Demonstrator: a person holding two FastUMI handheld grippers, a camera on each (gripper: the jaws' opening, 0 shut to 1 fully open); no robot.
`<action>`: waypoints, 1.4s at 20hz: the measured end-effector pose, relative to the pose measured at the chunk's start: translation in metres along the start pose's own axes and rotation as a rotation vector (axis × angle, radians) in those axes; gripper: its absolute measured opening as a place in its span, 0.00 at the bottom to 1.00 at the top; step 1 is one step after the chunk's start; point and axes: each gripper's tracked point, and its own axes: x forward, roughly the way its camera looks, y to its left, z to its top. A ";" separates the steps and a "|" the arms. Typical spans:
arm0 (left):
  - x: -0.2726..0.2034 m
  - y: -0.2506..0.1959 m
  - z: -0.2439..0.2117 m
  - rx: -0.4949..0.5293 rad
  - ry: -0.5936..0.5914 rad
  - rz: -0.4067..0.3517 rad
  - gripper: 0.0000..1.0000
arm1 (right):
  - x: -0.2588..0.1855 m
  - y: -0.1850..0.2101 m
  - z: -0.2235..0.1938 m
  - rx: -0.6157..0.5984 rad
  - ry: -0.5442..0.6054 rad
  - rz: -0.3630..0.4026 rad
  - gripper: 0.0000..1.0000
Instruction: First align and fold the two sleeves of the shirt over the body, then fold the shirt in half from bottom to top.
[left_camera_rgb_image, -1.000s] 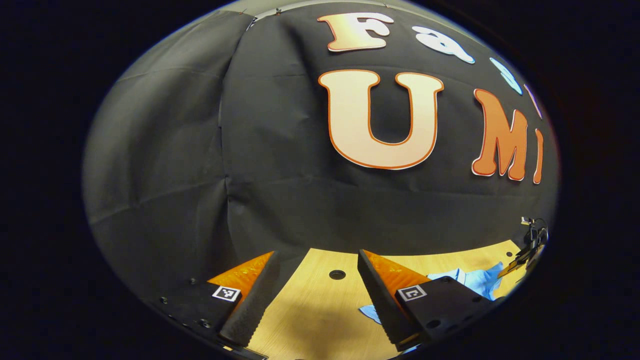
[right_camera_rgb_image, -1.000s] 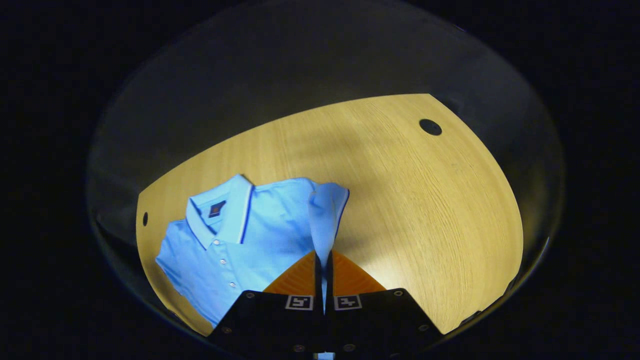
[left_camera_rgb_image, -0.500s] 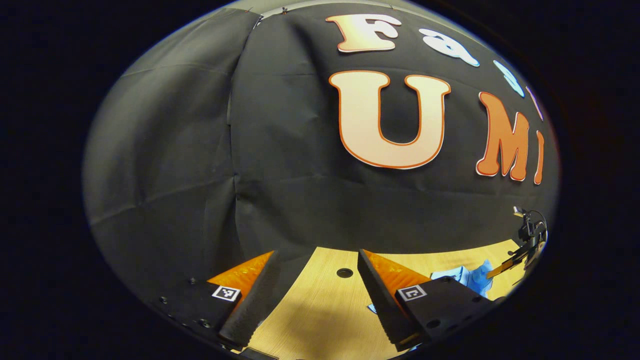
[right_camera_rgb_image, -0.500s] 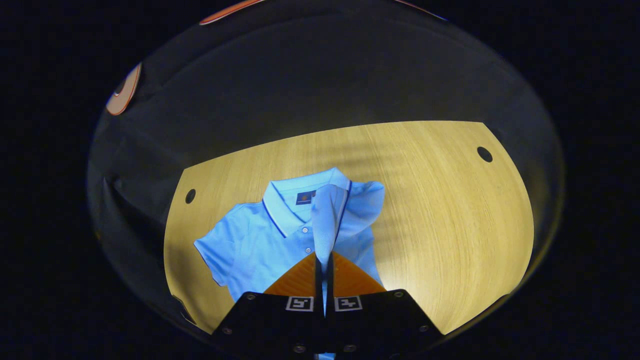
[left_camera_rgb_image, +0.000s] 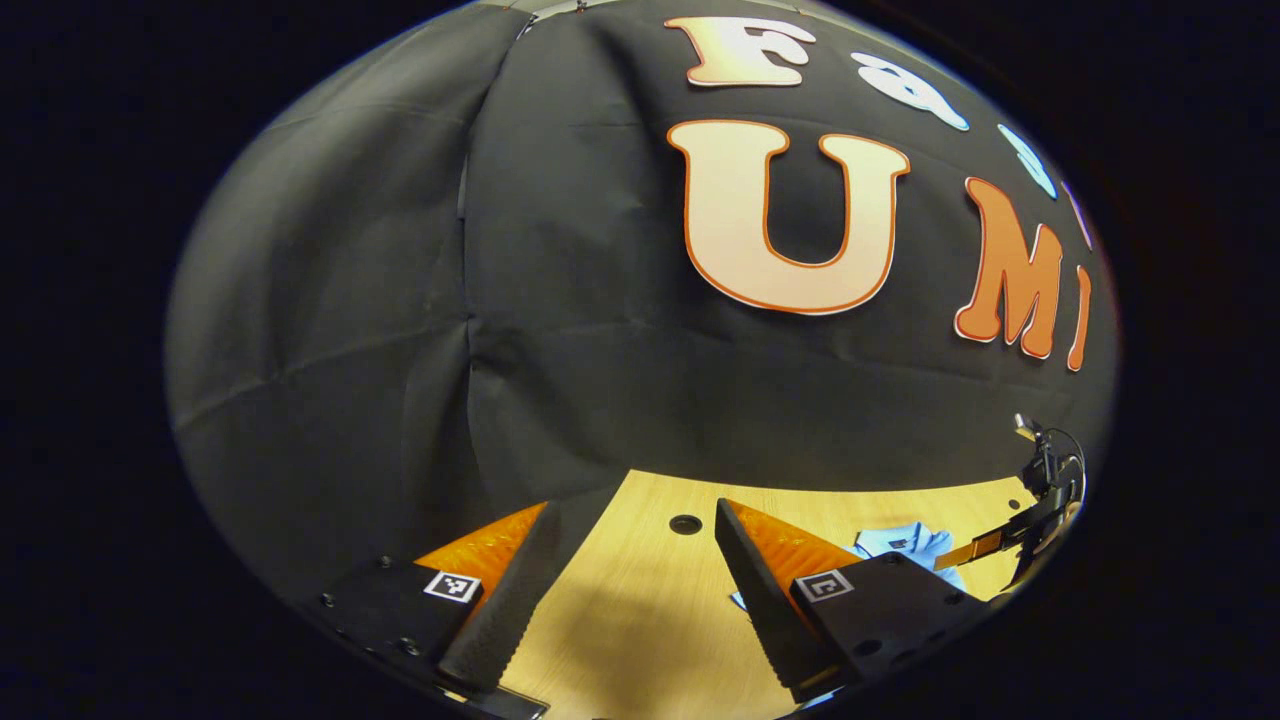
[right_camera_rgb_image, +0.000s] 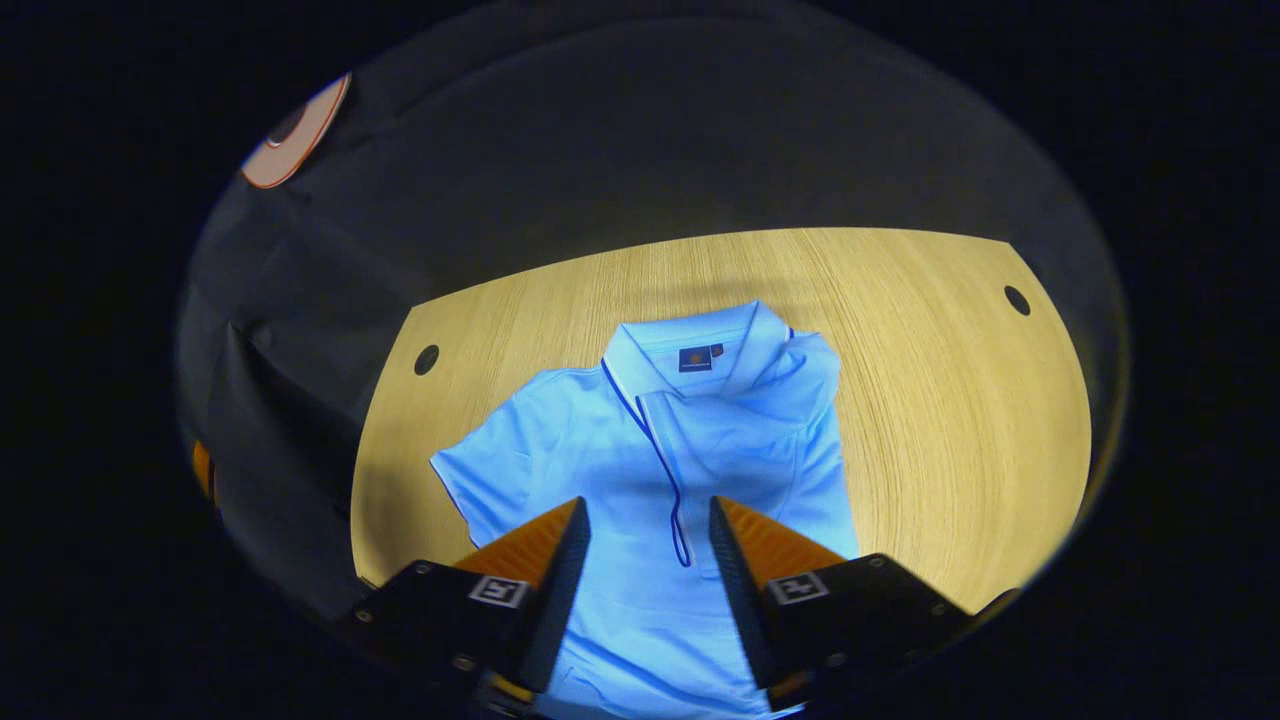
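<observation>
The light blue shirt (right_camera_rgb_image: 680, 470) lies flat on the wooden table (right_camera_rgb_image: 950, 420), with one sleeve (right_camera_rgb_image: 760, 440) folded over the body. The right gripper (right_camera_rgb_image: 648, 520) hangs above it with fingers apart and holding nothing. The left gripper (left_camera_rgb_image: 630, 560) is also spread wide over the table, beside the shirt.

The shirt (right_camera_rgb_image: 650, 450) is a light blue polo with dark-trimmed collar and buttoned placket, lying face up on the wooden table. One sleeve (right_camera_rgb_image: 745, 440) lies folded over the body; the other sleeve (right_camera_rgb_image: 490, 470) is spread flat outward.
</observation>
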 end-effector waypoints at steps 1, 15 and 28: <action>0.003 -0.005 -0.006 -0.003 0.016 -0.003 0.99 | -0.005 -0.003 0.001 0.013 -0.020 -0.010 0.96; 0.071 -0.123 -0.162 0.012 0.442 -0.103 1.00 | -0.088 -0.068 -0.055 0.129 -0.083 0.025 0.99; 0.111 -0.167 -0.267 0.060 0.636 -0.005 0.99 | -0.110 -0.170 -0.104 0.261 -0.046 -0.049 0.99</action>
